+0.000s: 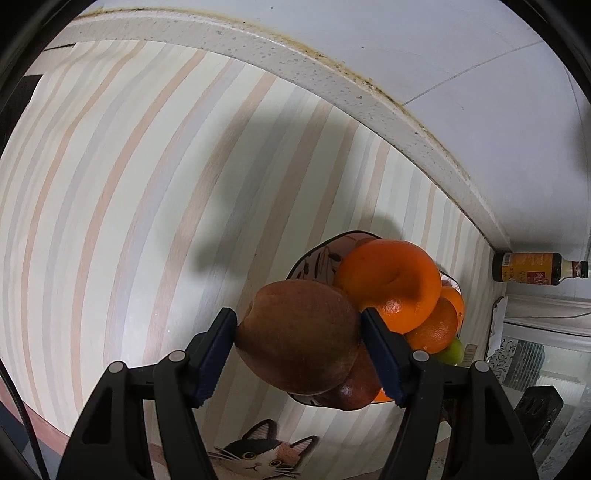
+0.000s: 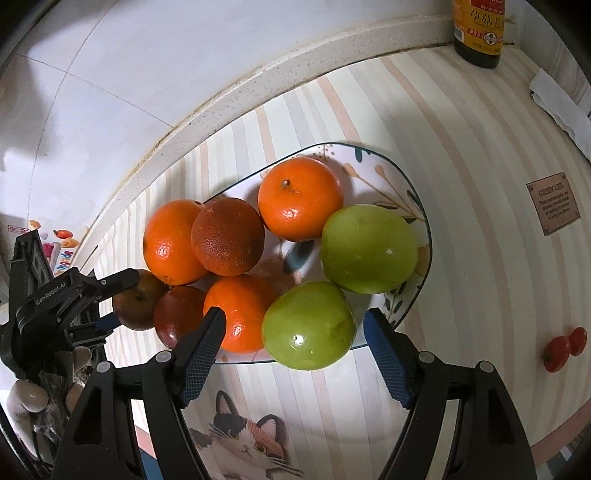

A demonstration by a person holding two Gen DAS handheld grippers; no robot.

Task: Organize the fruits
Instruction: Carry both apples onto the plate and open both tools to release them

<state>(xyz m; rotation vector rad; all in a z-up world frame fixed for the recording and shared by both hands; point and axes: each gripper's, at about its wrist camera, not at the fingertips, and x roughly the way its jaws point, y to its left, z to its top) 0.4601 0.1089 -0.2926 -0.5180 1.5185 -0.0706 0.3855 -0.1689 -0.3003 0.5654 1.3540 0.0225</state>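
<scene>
A floral plate [image 2: 413,206] on the striped mat holds several oranges [image 2: 300,197], two green apples [image 2: 368,248] and a red apple [image 2: 177,314]. My left gripper [image 1: 297,334] is shut on a brownish-red apple [image 1: 299,332] at the plate's left edge; it also shows in the right wrist view [image 2: 138,304]. My right gripper [image 2: 293,330] is open, its fingers on either side of the near green apple [image 2: 309,325], not touching it. In the left wrist view the plate [image 1: 314,258] is mostly hidden behind the held apple and an orange [image 1: 391,284].
A dark sauce bottle [image 2: 478,33] stands at the back by the white tiled wall. Two cherry tomatoes [image 2: 563,349] lie on the mat at the right. A brown label [image 2: 552,203] and a folded cloth [image 2: 561,107] lie right of the plate. The counter edge [image 2: 221,107] curves behind.
</scene>
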